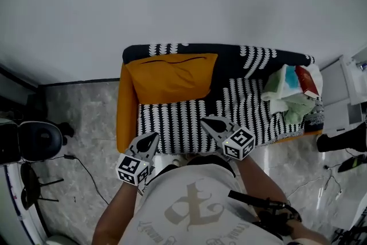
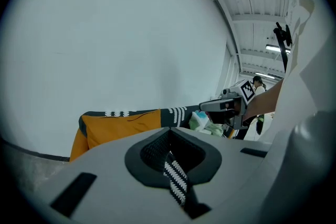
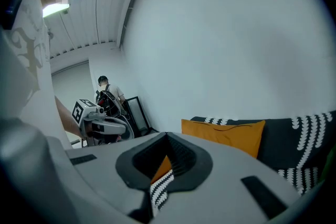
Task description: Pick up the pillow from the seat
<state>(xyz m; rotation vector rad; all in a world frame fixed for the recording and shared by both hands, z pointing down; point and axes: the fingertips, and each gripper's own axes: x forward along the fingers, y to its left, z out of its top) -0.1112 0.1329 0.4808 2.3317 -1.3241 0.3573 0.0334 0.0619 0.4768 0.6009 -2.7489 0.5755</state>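
An orange pillow (image 1: 171, 77) leans against the backrest at the left end of a black-and-white patterned sofa seat (image 1: 183, 120). It also shows in the left gripper view, pillow (image 2: 123, 126), and in the right gripper view, pillow (image 3: 226, 135). My left gripper (image 1: 150, 139) is shut and empty, just off the seat's front edge. My right gripper (image 1: 211, 122) is shut and empty over the front middle of the seat. Both stay well short of the pillow. Across the views, the right gripper (image 2: 228, 107) shows from the left one, and the left gripper (image 3: 100, 122) from the right one.
A heap of light clothes and a red item (image 1: 292, 92) lies at the seat's right end. The orange armrest (image 1: 126, 109) borders the seat at left. A black chair (image 1: 34, 140) stands on the marble floor at far left, white furniture (image 1: 350, 89) at right. A white wall rises behind.
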